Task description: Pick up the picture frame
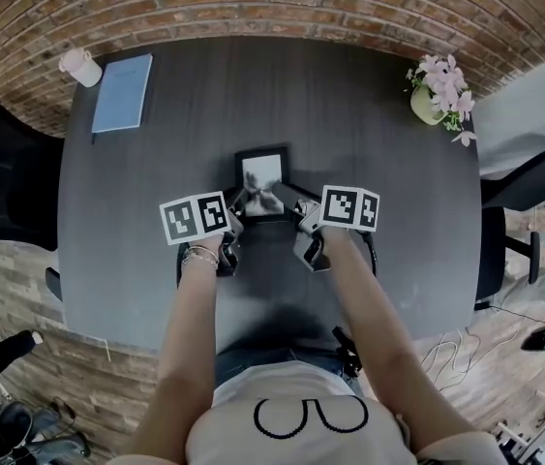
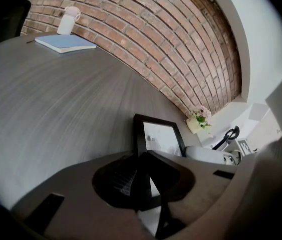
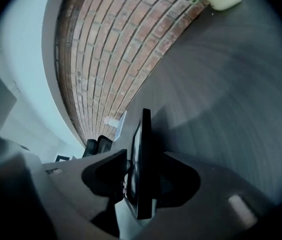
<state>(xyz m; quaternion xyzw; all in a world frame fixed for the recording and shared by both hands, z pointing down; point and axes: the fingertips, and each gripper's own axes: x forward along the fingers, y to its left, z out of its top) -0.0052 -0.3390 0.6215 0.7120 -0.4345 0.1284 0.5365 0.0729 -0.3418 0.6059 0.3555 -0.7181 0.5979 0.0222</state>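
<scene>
A black picture frame (image 1: 262,177) with a pale picture sits in the middle of the dark grey table (image 1: 136,221), and I hold it by its near edge. My left gripper (image 1: 237,211) is shut on the frame's near left corner. In the left gripper view the black border (image 2: 139,134) runs in between the jaws of the left gripper (image 2: 143,184). My right gripper (image 1: 303,213) holds the near right corner. The right gripper view shows the frame (image 3: 145,134) edge-on, clamped between the jaws of the right gripper (image 3: 143,179), with its shadow on the table beside it.
A blue notebook (image 1: 123,92) and a pale cup (image 1: 80,66) lie at the far left corner. A pot of pink flowers (image 1: 437,90) stands at the far right. Black chairs flank the table on the left (image 1: 1,172) and right (image 1: 524,221). A brick wall runs behind.
</scene>
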